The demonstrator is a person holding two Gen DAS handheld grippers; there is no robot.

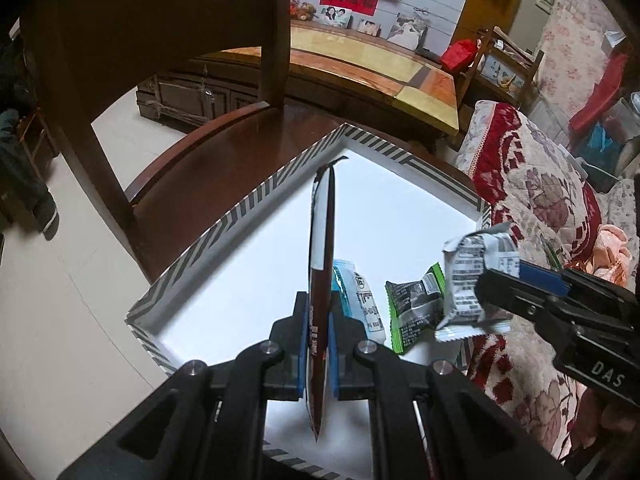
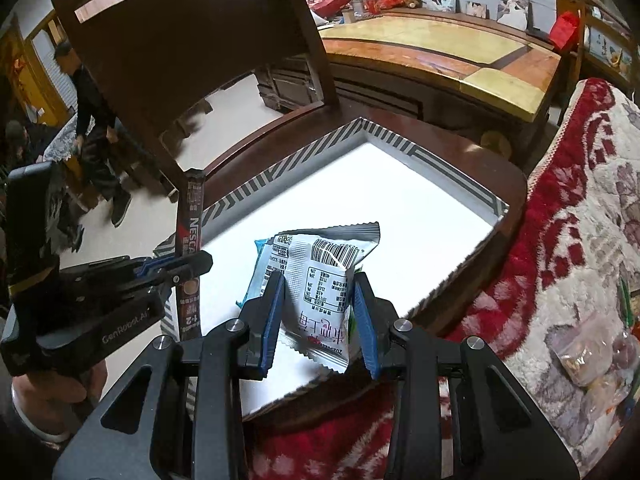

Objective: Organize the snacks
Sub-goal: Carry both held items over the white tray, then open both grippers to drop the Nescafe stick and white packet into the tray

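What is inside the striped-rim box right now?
In the striped-rim box, a blue-white packet and a green packet lie on its white floor; the near corner is hidden behind the claws.

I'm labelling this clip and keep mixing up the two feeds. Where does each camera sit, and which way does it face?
Left wrist: on the left gripper, looking down its fingers into the white striped-rim box; its fingers clamp a brown coffee stick sachet; the right gripper enters from the right.
Right wrist: on the right gripper, facing the same box; its fingers grip a silvery-white snack packet; the left gripper shows at left.
Shared: box, both grippers, both snacks, dark wooden chair.
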